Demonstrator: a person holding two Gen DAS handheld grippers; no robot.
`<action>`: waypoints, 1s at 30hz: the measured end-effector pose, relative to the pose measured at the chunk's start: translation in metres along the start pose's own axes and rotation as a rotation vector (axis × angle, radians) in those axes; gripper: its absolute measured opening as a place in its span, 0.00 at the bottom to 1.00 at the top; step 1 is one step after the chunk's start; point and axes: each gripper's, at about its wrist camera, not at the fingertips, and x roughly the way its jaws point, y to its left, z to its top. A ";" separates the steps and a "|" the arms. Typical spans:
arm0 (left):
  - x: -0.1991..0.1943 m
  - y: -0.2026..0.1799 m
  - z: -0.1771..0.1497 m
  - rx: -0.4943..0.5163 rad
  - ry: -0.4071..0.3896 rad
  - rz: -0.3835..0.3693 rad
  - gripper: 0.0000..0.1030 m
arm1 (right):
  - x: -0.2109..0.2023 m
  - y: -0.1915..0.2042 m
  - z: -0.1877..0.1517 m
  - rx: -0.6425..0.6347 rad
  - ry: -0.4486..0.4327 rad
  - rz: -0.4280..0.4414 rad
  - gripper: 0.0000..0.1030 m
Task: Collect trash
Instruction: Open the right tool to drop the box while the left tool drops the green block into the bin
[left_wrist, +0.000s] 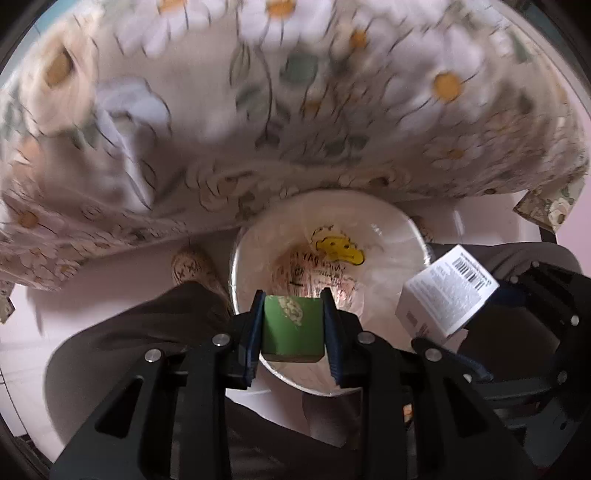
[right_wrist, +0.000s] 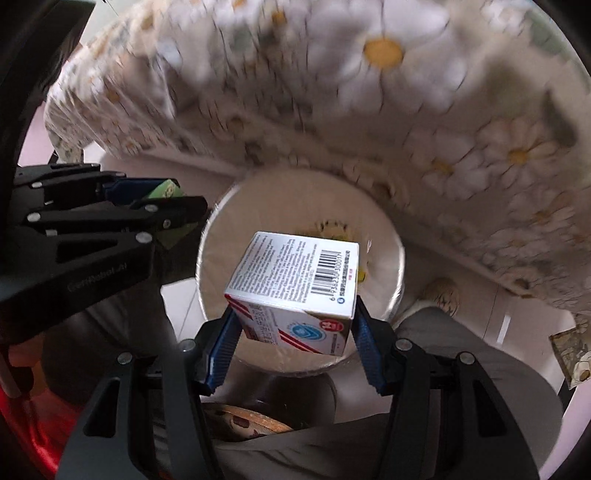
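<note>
- The left gripper (left_wrist: 293, 321) is clenched on a small green box (left_wrist: 290, 325) with a pale printed patch, pinned between its two blue-padded fingers (left_wrist: 252, 332).
- The right gripper (right_wrist: 293, 325) grasps a white carton (right_wrist: 295, 291) with a barcode, fine print and red stripes, tilted with one corner pointing down between its blue pads (right_wrist: 221, 350).
- Both pieces of trash hang over the mouth of a round white bin (left_wrist: 240, 258) lined with a thin plastic bag carrying a yellow cartoon print (left_wrist: 338, 249).
- The bin stands on a pale floor (left_wrist: 122, 273) just beside the hanging edge of a daisy-patterned tablecloth (left_wrist: 295, 110) that covers the worktop; the cloth is blurred.
- In the left wrist view the white carton shows at right, over the bin's rim.
- A patterned slipper (left_wrist: 192, 266) lies near the bin on the floor.
</note>
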 end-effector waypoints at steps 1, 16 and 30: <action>0.008 -0.001 0.001 0.000 0.016 0.000 0.30 | 0.008 -0.001 -0.001 0.003 0.018 0.000 0.58; 0.098 0.005 0.010 -0.047 0.202 -0.014 0.30 | 0.098 -0.015 0.003 0.088 0.228 0.041 0.58; 0.129 0.006 0.010 -0.071 0.286 0.007 0.47 | 0.144 -0.023 0.006 0.164 0.322 0.044 0.65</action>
